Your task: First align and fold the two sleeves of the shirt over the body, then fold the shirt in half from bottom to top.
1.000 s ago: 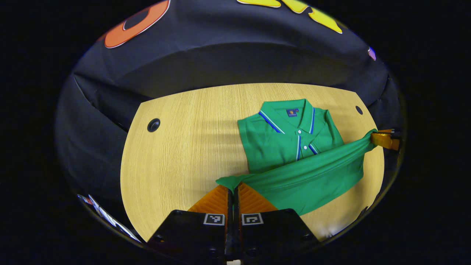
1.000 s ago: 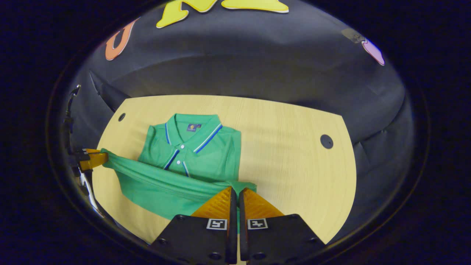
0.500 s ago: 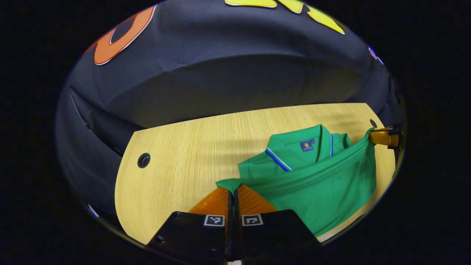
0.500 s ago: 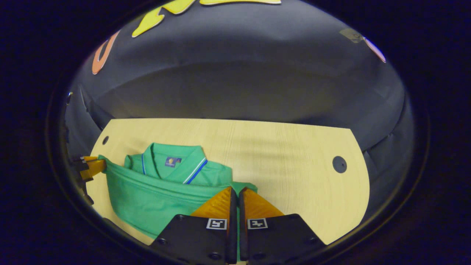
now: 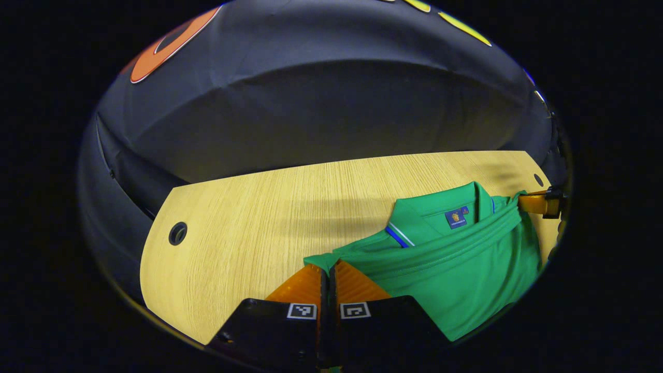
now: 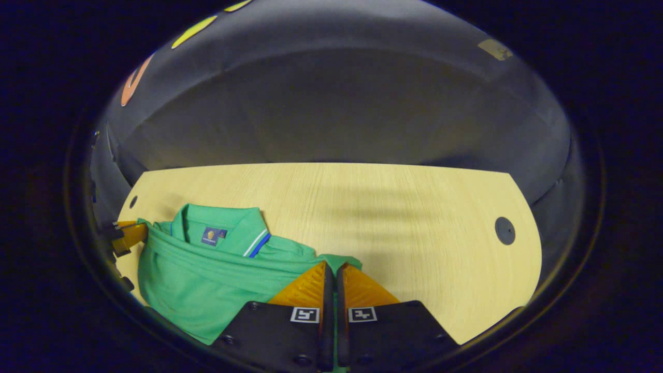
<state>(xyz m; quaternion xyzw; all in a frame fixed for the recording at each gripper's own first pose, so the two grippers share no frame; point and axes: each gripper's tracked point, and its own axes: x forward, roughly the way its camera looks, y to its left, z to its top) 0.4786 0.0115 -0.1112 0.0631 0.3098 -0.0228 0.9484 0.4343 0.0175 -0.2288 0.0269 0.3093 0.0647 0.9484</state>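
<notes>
A green polo shirt (image 5: 456, 269) with a blue-striped collar lies on the wooden table (image 5: 269, 217). Its bottom hem is lifted and drawn up over the chest, reaching close to the collar (image 5: 430, 215). My left gripper (image 5: 327, 267) is shut on one corner of the hem. In the right gripper view the shirt (image 6: 207, 280) sits at the lower left, and my right gripper (image 6: 331, 267) is shut on the other hem corner. Each gripper appears at the far edge of the other's view, the right gripper (image 5: 538, 203) and the left gripper (image 6: 127, 235), both pinching the stretched hem.
The table (image 6: 393, 217) has round cable holes, one hole (image 5: 177, 233) at its left and another hole (image 6: 504, 230) at its right. Black cloth walls close in behind and beside the table.
Both grippers carried the hem forward, away from the near edge. The lifted fabric now covers the placket and buttons and stands near the collar.
</notes>
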